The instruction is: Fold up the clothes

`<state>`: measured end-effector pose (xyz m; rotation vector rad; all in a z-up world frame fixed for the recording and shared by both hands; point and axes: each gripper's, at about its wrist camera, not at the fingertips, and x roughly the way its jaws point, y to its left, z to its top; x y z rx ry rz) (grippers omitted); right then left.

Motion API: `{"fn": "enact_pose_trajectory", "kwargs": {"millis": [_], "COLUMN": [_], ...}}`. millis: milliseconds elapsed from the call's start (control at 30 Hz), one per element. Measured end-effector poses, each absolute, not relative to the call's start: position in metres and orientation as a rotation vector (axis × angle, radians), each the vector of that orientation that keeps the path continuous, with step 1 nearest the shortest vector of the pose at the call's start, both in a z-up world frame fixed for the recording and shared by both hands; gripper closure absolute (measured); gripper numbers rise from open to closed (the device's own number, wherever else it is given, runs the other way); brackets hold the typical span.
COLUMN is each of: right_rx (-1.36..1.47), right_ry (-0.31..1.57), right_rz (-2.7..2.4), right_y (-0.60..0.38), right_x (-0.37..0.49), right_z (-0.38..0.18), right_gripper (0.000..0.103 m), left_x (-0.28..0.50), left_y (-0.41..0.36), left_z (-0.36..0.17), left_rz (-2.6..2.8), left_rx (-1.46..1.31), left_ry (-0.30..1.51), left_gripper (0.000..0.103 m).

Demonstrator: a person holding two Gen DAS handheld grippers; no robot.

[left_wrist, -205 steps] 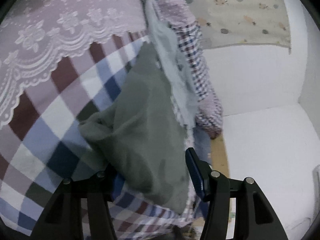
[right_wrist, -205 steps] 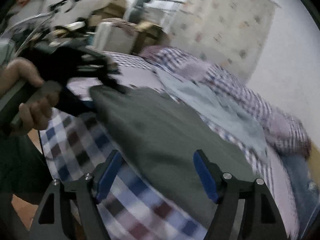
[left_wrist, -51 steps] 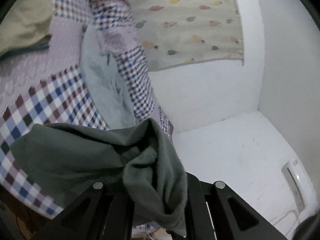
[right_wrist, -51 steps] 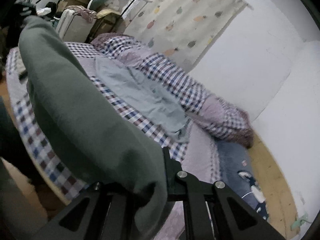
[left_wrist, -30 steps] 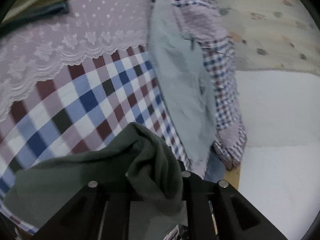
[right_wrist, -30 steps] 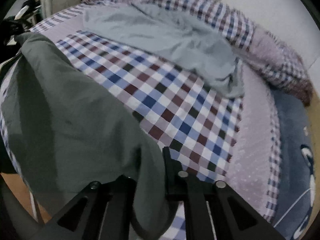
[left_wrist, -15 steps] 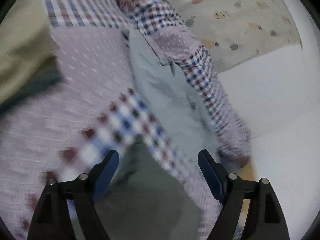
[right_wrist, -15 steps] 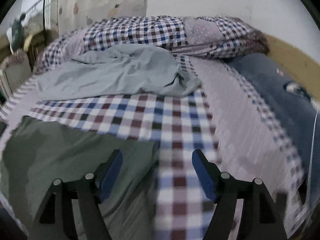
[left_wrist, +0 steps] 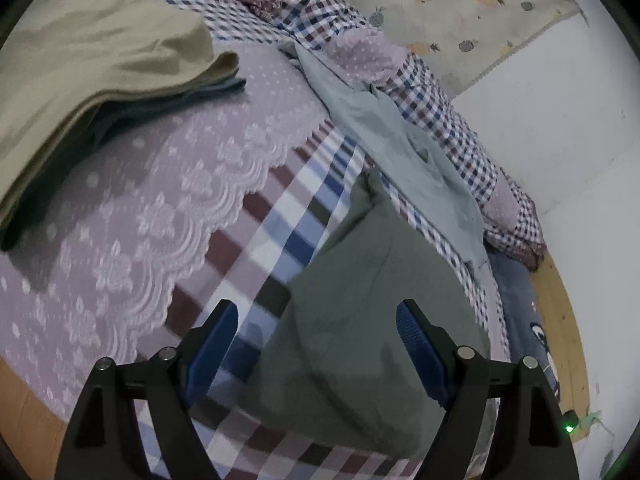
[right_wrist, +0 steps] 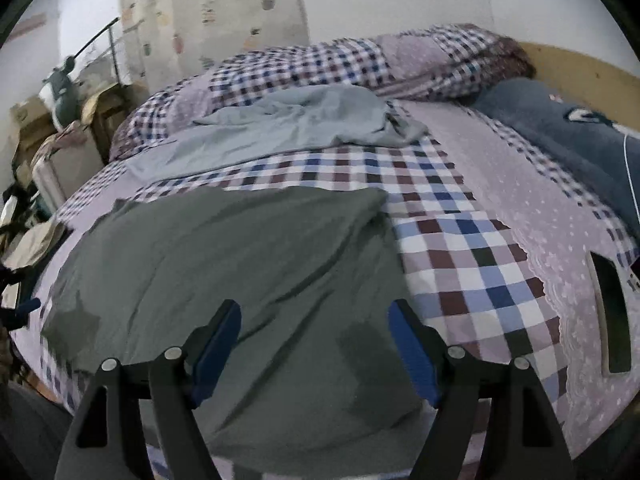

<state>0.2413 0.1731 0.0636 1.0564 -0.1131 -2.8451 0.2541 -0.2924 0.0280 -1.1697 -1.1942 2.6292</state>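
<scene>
A dark green garment lies spread on the checked bedspread near the bed's front edge. My left gripper is open above the garment's left part, with nothing between its blue pads. My right gripper is open too, hovering over the garment's near edge. A pale grey-blue garment lies crumpled farther back, beside the rolled checked quilt.
A stack of folded clothes, beige on top, sits at the left on the lilac lace cover. A dark blue blanket lies at the right. White wall, fruit-print curtain and boxes stand behind the bed.
Both grippers let go of the green garment, which they had held lifted, and it now lies flat on the bed. Both have opened and pulled back slightly.
</scene>
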Motion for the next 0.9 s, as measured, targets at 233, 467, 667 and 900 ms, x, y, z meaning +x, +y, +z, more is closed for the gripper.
{"fn": "enact_pose_trajectory", "kwargs": {"millis": [233,467,667,900], "right_rx": [1.043,1.009,0.987,0.946], "right_ry": [-0.019,0.056,0.095,0.237], "right_rz": [-2.789,-2.769,-2.730,-2.668], "right_y": [0.132,0.102,0.078,0.031], "right_x": [0.259,0.272,0.274,0.288], "right_z": [0.053,0.051,0.050,0.043], "right_gripper": [0.022,0.021,0.021,0.021], "left_x": [0.262,0.265,0.257,0.262], "left_y": [-0.293,-0.298,-0.289,-0.298], "left_z": [0.003,-0.010,-0.022,-0.027], "left_rz": [2.504,2.345,2.254,2.197], "left_rx": [-1.174,-1.135,-1.180,-1.105], "left_ry": [-1.304,-1.441,-1.436,-1.535], "left_gripper": [0.019,0.019,0.019,0.021]}}
